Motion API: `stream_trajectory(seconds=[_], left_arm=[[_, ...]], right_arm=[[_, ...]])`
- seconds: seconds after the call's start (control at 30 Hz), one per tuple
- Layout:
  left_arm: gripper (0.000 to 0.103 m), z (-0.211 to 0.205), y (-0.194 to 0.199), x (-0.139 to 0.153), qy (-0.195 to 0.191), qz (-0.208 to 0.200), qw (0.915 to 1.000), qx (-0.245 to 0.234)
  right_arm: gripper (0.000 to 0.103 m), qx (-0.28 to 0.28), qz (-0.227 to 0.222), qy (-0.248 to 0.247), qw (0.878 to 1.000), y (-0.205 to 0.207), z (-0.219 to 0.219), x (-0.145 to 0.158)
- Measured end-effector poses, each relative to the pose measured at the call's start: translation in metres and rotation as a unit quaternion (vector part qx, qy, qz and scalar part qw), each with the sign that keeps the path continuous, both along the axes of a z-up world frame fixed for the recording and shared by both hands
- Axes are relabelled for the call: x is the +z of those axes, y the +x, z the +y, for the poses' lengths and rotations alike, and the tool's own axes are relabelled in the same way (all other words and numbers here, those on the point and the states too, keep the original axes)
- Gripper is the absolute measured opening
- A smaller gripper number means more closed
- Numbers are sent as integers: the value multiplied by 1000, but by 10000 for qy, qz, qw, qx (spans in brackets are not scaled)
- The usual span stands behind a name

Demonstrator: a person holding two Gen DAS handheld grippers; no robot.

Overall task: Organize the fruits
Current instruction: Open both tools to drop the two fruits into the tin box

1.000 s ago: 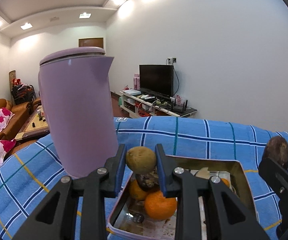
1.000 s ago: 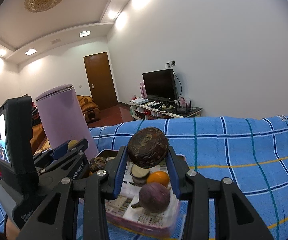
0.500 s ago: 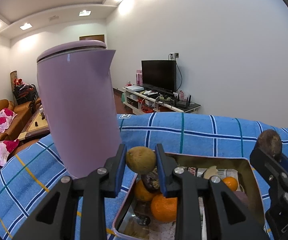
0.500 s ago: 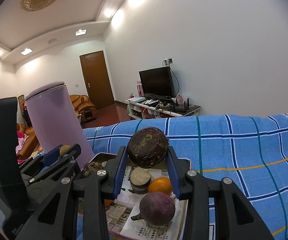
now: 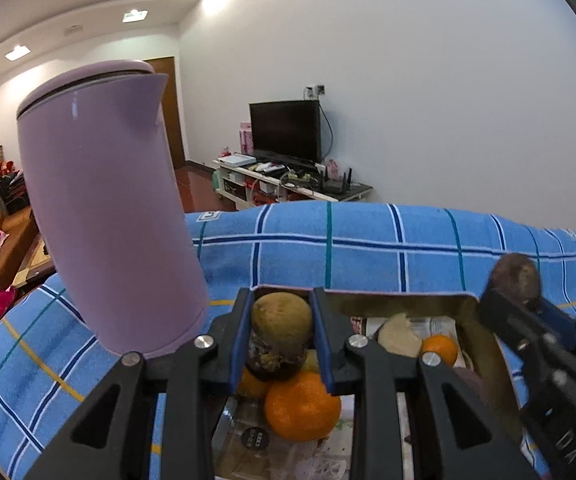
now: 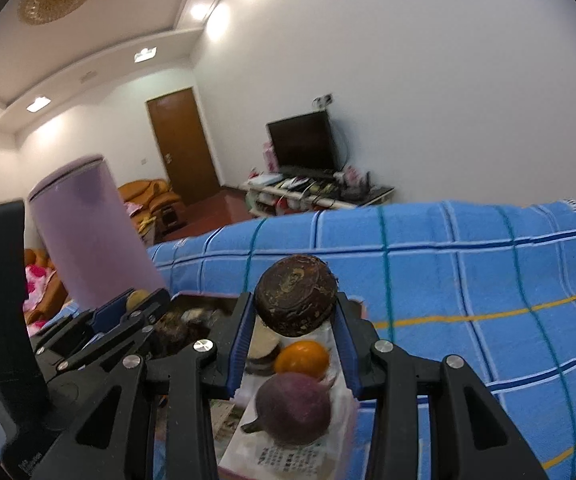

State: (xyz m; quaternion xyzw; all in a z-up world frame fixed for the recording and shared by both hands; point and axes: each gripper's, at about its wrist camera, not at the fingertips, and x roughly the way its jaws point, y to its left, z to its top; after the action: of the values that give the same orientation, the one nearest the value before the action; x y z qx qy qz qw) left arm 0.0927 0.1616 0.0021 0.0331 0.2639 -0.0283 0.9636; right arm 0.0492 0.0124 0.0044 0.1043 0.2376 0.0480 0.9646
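Holding fruit in both tools over tin [image 5: 484, 344]: left tool [image 5: 282, 344] clamped on yellow-brown fruit [image 5: 282, 318], right tool [image 6: 290, 340] clamped on dark brown fruit [image 6: 296, 294]. Kettle [image 5: 104, 208] at 10 o'clock. Advice: lower into free gaps, release gently.

White walls [image 5: 428, 80]; recessed ceiling lights [image 6: 144, 54]; brown door [image 6: 182, 146]; television [image 5: 286, 130] on low white stand [image 5: 288, 184]; orange sofa [image 6: 148, 196], all beyond the hand-held gripper

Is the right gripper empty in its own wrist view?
No, the right gripper clamps a dark brown round fruit between its blue pads.
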Motion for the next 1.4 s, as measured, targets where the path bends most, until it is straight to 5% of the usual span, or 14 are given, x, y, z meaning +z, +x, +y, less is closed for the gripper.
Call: stream_trajectory(seconds=[0.37,0.57,0.93,1.1,1.17,1.27,1.4], left_arm=[[30,-4,-1,-13,808,252,9963,126],[30,0,-5,-15,797,242,9964,173],[31,0,-4,-16,772,202,9968,3],[54,1,-2,-18,614,255,9978,16],[71,0,-3,-16,541,173,9984,3],[99,1,-8,-11,332,15,9994,46],[102,0,-13,-7,320,-204,9992,107]], right_arm=[[41,478,477,-121,9976,12,17,-13],[42,591,802,-261,9947,21,23,-25],[42,831,719,-530,9925,14,23,-24],[55,786,351,-307,9958,1,10,-14],[71,588,157,-102,9981,-5,0,-11],[72,255,-148,155,9994,-16,-13,-6],[79,-391,-356,225,9983,-22,-25,-6]])
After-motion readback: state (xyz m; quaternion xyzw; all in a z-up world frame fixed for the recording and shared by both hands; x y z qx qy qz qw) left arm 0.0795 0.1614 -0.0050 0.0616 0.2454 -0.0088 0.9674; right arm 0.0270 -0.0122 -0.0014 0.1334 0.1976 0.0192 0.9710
